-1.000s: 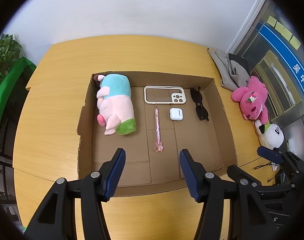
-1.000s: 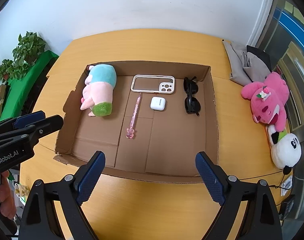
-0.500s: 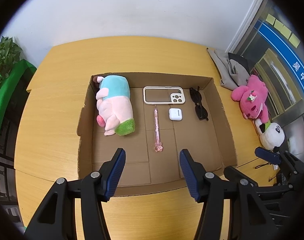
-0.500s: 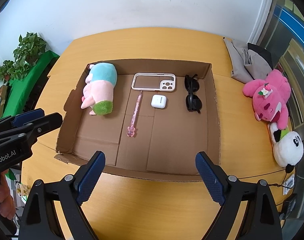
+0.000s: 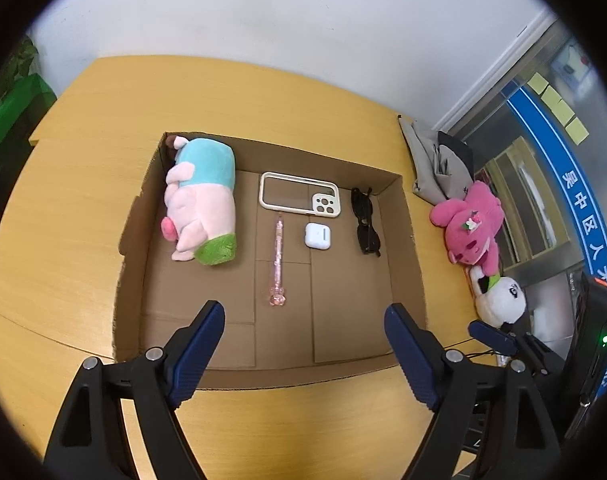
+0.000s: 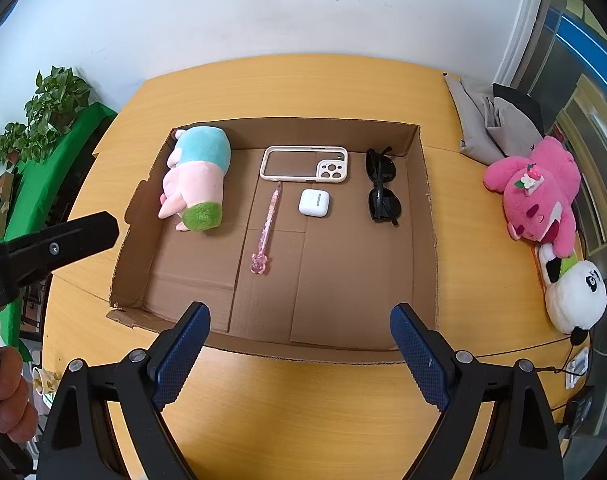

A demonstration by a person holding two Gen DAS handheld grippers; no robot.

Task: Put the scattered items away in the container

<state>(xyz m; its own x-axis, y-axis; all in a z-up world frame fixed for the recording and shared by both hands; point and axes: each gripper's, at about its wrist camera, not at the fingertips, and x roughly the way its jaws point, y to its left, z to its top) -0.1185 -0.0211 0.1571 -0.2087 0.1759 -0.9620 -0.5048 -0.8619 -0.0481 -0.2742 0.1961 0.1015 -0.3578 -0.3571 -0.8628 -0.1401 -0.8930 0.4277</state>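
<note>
Both grippers hang over the near edge of the cardboard box [image 6: 427, 208], empty. The left gripper [image 5: 305, 350] has its jaws spread wide, nothing between the blue pads; the right gripper [image 6: 300, 350] is likewise wide and unloaded. That fits a standoff pose above the work, not a grasp.

The box sits mid-frame on the wooden table [image 6: 303, 88]. Five items already lie on its floor, all in the upper half of the box and none stacked:
- plush pig [image 6: 197, 178] lies on its side along the left wall, probably parked there because it is the bulkiest.
- phone case [image 6: 304, 164] lies flat against the back wall, centre.
- pink pen [image 6: 268, 226] runs lengthwise below the case, its tip just at the case's lower edge.
- earbud case [image 6: 314, 202] sits just right of the pen, apart from it.
- sunglasses [image 6: 382, 186], folded, lie near the right wall.

The lower half of the box floor is bare cardboard.

Outside the box, at the right edge of the frame: pink plush [image 6: 537, 190], with a panda plush [image 6: 575, 296] just below it and touching it. Grey fabric [image 6: 491, 120] sits at upper right. It is unclear whether these count as scattered items; if so, the right gripper is nearer to them.

Judgement: the task looks mostly done, or done. Wide jaws suit a plush grab next, and soft bodies should compress under the pads.
</note>
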